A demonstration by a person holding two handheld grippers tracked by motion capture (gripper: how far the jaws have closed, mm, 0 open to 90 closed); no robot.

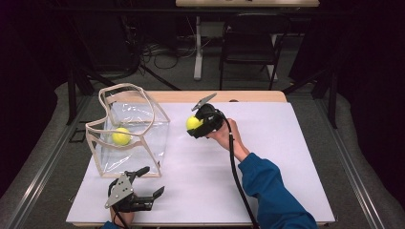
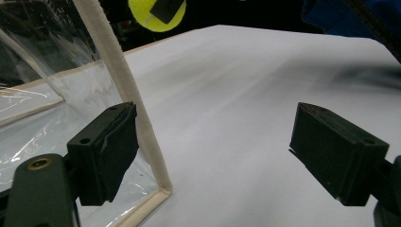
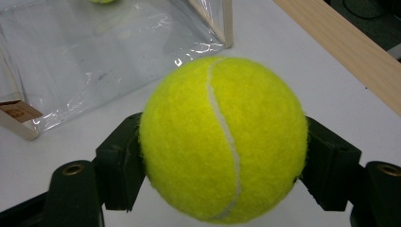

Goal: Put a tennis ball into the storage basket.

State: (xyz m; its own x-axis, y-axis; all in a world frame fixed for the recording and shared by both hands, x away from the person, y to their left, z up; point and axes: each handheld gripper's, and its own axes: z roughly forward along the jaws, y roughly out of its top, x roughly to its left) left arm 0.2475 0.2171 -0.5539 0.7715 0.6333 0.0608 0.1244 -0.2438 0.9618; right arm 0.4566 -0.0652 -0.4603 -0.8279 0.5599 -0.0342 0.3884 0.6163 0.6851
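My right gripper (image 1: 195, 125) is shut on a yellow tennis ball (image 3: 223, 139) and holds it above the white table top, just right of the clear bag. Both black pads press the ball's sides in the right gripper view. The same ball (image 1: 193, 123) shows at the table's middle in the high view, and at the top of the left gripper view (image 2: 157, 14). A second tennis ball (image 1: 121, 136) lies inside the clear plastic bag (image 1: 143, 119) with cream trim. My left gripper (image 1: 152, 182) rests open near the front edge, beside the bag's near corner (image 2: 161, 189), nothing between its jaws.
The white table cover (image 1: 267, 157) spreads wide to the right of the bag. A wooden table edge (image 1: 248, 97) runs along the back. A dark chair (image 1: 248, 43) and cables stand on the floor beyond.
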